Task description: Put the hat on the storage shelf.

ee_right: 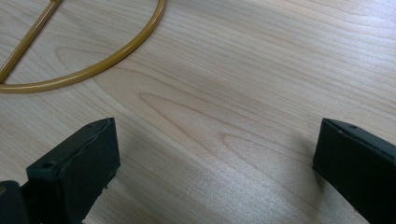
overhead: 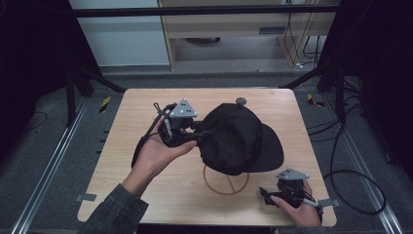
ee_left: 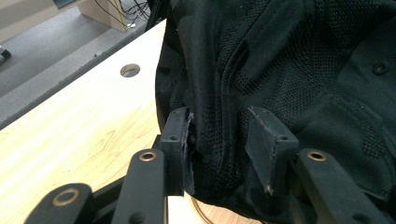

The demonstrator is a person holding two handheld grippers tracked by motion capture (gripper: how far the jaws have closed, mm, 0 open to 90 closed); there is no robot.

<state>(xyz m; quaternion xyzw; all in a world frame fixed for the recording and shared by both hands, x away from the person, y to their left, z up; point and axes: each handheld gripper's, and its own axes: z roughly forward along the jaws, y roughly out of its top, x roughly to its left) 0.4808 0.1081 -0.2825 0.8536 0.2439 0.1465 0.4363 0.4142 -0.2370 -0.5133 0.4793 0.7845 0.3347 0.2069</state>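
Table [overhead: 146, 146]: light wood. Black cap [overhead: 234, 136], mesh side panels and stiff brim, sits draped on a brass wire stand [overhead: 226, 183] at table centre. Left gripper [ee_left: 219, 135] at the cap's side: jaws part open, a fabric fold between them, pads not clamping. Right gripper [ee_right: 215, 158] rests wide open on the table, holding nothing. Step judged: letting go after hanging the cap; next, draw back without snagging the cloth.

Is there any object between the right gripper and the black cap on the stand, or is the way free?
Nothing visible blocks it. The right gripper rests open on the table, and bare wood lies between it and the stand's ring base. The black cap sits above on that stand, with the left gripper at its fabric.
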